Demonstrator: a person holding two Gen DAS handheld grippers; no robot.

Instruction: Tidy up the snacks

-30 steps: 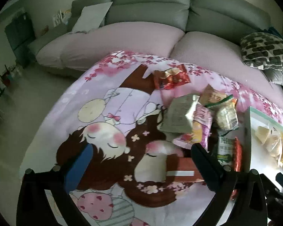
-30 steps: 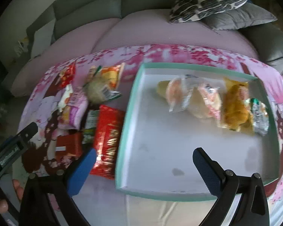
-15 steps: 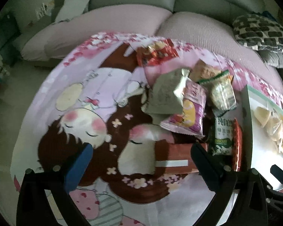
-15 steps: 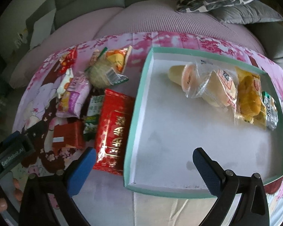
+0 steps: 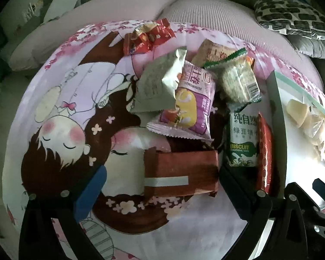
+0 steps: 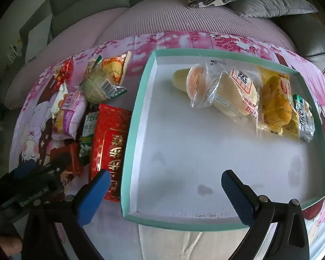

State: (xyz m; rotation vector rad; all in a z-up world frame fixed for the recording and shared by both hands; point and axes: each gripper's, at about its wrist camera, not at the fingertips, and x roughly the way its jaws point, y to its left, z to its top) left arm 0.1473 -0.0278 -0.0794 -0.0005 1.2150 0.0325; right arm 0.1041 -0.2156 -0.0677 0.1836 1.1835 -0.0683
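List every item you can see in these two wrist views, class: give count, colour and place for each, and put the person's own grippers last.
tray: 1, teal rim, white floor; on the cartoon cloth, right of the loose pile
packets in tray: about 5, clear, yellow, green-white; along the far side
large red packet: 1, red with gold print; against the tray's left wall
brown-red box: 1; nearest the left gripper
green biscuit packet: 1; between box and red packet
purple packet: 1; mid pile
silver-green packet: 1; left of the purple one
other loose packets: about 3; far end
cartoon cloth: 1, pink
sofa: 1, grey
patterned cushion: 1, black-white
left gripper: open
right gripper: open
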